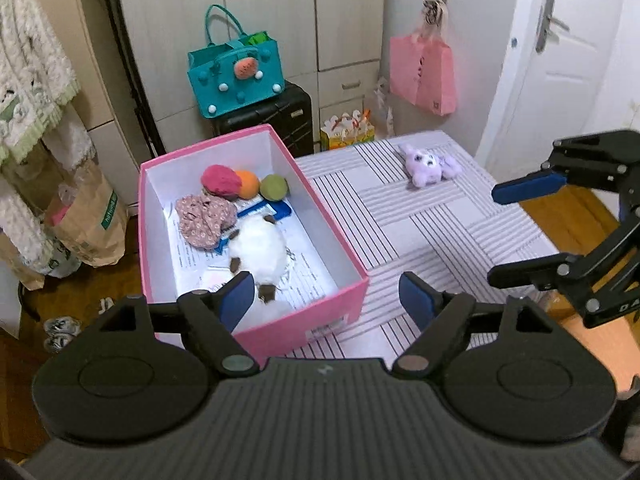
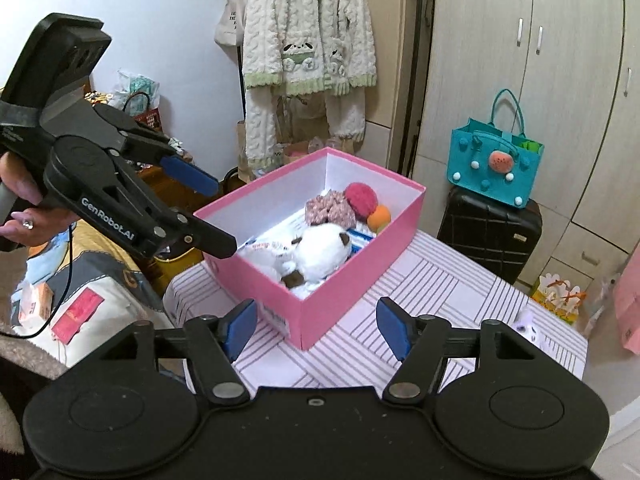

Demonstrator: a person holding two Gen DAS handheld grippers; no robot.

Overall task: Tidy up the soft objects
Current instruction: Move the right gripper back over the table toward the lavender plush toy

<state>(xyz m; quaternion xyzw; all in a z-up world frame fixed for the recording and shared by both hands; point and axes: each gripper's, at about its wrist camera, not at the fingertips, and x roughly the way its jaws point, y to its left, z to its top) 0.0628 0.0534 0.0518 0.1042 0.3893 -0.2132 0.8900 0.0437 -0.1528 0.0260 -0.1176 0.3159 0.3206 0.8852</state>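
Note:
A pink box [image 1: 288, 332] stands on the striped table [image 1: 420, 220]. Inside it lie a white plush with brown paws [image 1: 260, 248], a floral fabric piece [image 1: 204, 218] and red [image 1: 220, 180], orange [image 1: 248, 184] and green [image 1: 274, 187] soft balls. A purple plush [image 1: 430, 165] lies on the table's far side, apart from the box. My left gripper [image 1: 326, 300] hangs open and empty over the box's near corner. My right gripper [image 2: 318, 330] is open and empty in front of the box [image 2: 340, 300], and its fingers also show at the right edge of the left wrist view.
A teal felt bag [image 1: 236, 76] sits on a black suitcase [image 1: 276, 120] behind the table. A pink paper bag [image 1: 424, 72] hangs on the wall beside a white door [image 1: 560, 60]. Fluffy garments [image 2: 308, 40] hang to the left, with paper bags [image 1: 92, 220] on the floor.

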